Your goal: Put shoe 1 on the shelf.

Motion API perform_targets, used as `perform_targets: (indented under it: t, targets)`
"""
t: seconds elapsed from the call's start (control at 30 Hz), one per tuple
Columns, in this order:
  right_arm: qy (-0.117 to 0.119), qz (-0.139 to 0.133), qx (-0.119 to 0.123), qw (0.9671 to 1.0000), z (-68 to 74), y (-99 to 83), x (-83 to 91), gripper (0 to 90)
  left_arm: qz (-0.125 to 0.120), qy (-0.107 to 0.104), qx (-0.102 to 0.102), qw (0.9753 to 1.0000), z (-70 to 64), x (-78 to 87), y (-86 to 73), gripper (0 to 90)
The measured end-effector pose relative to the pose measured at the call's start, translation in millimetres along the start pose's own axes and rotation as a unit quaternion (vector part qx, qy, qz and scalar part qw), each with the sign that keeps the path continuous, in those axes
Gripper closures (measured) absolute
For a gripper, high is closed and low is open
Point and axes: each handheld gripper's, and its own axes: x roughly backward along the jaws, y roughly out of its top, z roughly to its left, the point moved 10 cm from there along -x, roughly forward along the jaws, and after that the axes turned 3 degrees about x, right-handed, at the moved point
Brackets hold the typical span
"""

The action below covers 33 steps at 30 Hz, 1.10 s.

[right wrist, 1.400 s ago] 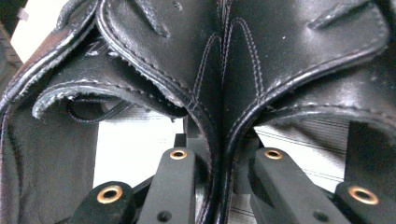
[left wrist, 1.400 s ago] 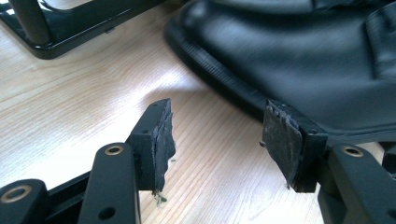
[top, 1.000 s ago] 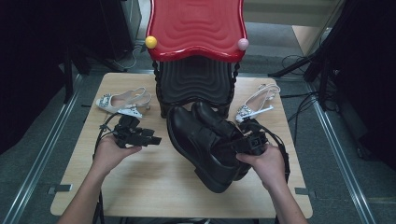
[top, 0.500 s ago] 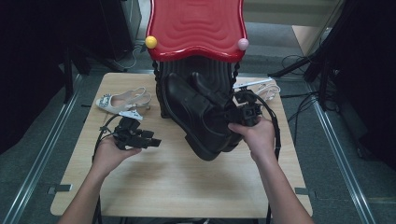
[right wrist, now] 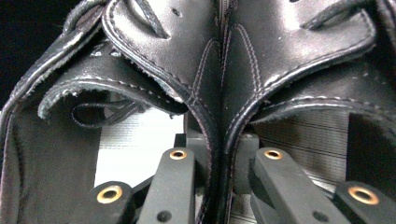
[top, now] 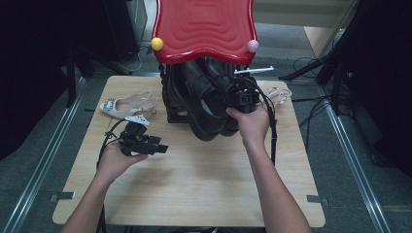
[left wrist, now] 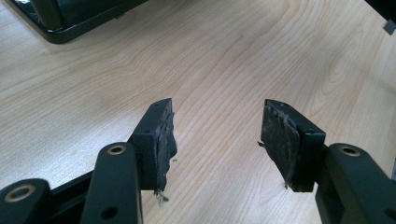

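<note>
A pair of black leather shoes (top: pixel 204 102) is held together, with the toes hanging down over the table and the upper parts under the red top of a rack (top: pixel 204 24). My right gripper (top: pixel 243 99) is shut on the two inner edges of the shoes (right wrist: pixel 261 56), which are pinched side by side between its jaws (right wrist: pixel 218 154). My left gripper (top: pixel 160 148) rests low over the wooden table (top: pixel 194 184) at the left. In the left gripper view it (left wrist: pixel 217 135) stands open with nothing between its worn pads.
A white slingback sandal (top: pixel 127 106) lies at the table's back left, and another pale sandal (top: pixel 279 93) lies at the back right. The rack's black base (left wrist: pixel 70 23) stands at mid-back. A yellow ball (top: pixel 157 43) and a pink ball (top: pixel 252 46) sit on the red top's corners.
My right gripper has carried the black shoes from the table's middle up and back toward the rack, under its red top. The left gripper has stayed in place.
</note>
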Motion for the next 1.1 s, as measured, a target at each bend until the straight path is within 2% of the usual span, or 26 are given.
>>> perform_targets:
  t: [0.1,0.13,0.23,0.37,0.57,0.87,1.0,1.1]
  targets:
    - [-0.036,-0.016,-0.002,0.9992,-8.2,5.4,-11.2,83.4,0.001,0.0,-0.003,1.0,0.0,0.2,0.0,44.5]
    - [-0.036,-0.016,-0.002,0.9992,-8.2,5.4,-11.2,83.4,0.0,-0.001,-0.002,1.0,-0.3,0.2,0.1,44.5]
    - [-0.061,-0.02,-0.009,0.9979,-15.3,6.5,-20.6,83.4,0.001,-0.001,-0.002,1.0,-0.4,-0.2,-0.1,44.5]
    - [-0.085,-0.037,-0.008,0.9957,-17.0,9.0,-31.1,83.4,0.001,-0.002,-0.001,1.0,-1.1,-1.1,0.0,44.6]
    - [-0.099,-0.056,-0.026,0.9932,-11.6,15.9,-47.6,83.2,0.004,-0.004,-0.005,1.0,-4.6,-2.8,-0.2,44.7]
    - [-0.118,-0.07,-0.053,0.989,-8.0,27.2,-58.8,83.0,0.004,-0.005,-0.009,0.9999,-4.9,-3.0,0.0,44.7]
    - [-0.134,-0.072,-0.063,0.9863,-7.3,29.1,-63.5,82.7,0.005,-0.005,-0.009,0.9999,-5.5,-3.9,-0.1,44.8]
    - [-0.154,-0.069,-0.061,0.9838,-4.8,29.9,-70.5,81.4,0.004,-0.007,-0.009,0.9999,-6.5,-4.0,0.2,44.8]
